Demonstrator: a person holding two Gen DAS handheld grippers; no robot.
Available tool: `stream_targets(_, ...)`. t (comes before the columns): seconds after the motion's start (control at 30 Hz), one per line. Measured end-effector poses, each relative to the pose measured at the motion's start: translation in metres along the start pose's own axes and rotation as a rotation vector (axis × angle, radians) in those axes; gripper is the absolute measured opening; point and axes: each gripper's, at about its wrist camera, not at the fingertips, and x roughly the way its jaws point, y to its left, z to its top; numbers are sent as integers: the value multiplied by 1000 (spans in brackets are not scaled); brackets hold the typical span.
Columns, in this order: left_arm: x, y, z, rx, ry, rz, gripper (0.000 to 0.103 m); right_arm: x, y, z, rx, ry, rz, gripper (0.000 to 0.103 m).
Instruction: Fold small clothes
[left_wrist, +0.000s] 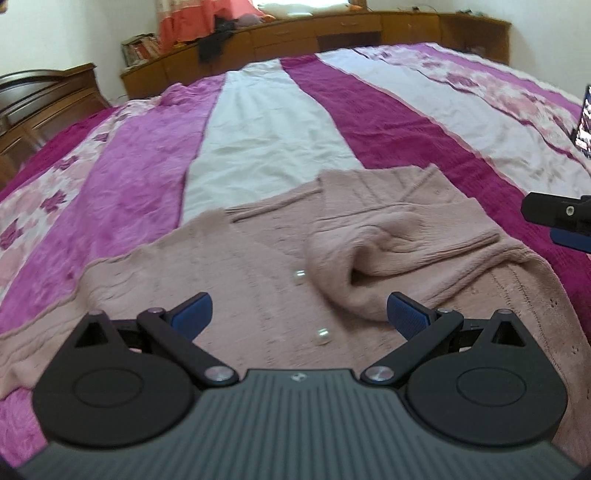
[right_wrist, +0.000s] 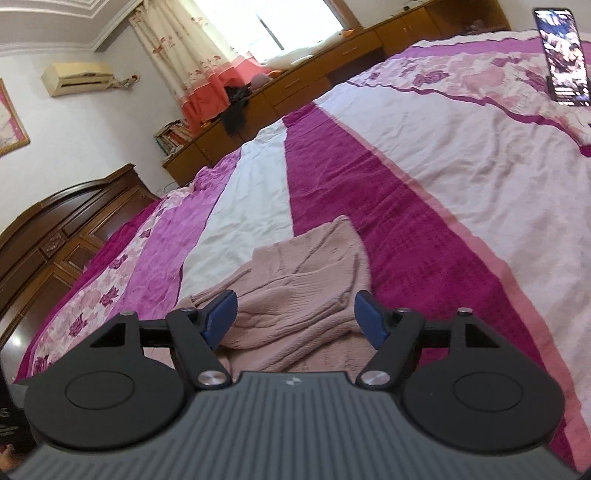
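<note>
A dusty-pink knitted cardigan (left_wrist: 251, 258) with pearl buttons (left_wrist: 298, 276) lies on the striped bedspread (left_wrist: 140, 173). One sleeve (left_wrist: 373, 266) is bunched and folded across its front. My left gripper (left_wrist: 299, 314) hovers open just above the cardigan's near part, with nothing between its blue pads. In the right wrist view the same cardigan (right_wrist: 295, 295) shows as a stack of folded layers. My right gripper (right_wrist: 295, 317) is open over its right edge, holding nothing. The right gripper's finger (left_wrist: 561, 218) also enters the left wrist view at the right edge.
A phone (right_wrist: 563, 55) with a lit screen stands propped at the far right of the bed. Wooden cabinets (left_wrist: 332, 33) with books and dark clothes run along the far wall. A dark wooden headboard (right_wrist: 66, 229) is at the left. Wide bedspread lies beyond the cardigan.
</note>
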Motion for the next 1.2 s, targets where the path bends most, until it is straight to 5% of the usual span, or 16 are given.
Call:
stream_targets(0.33, 28, -50, 14, 127, -28, -98, 102, 4, -27, -2, 66, 3, -29, 77)
stream_targets(0.5, 40, -69, 16, 220, -35, -143, 85, 9, -38, -6, 105, 23, -33, 77)
stream_targets(0.67, 49, -78, 24, 284, -44, -140, 59, 11, -46, -7, 132, 25, -35, 77)
stream_targets(0.93, 64, -91, 27, 336, -18, -232, 56, 18, -54, -10, 151, 38, -38, 77)
stream_targets(1.2, 79, -97, 25, 327, -21, -229, 56, 24, -57, -12, 148, 43, -43, 77)
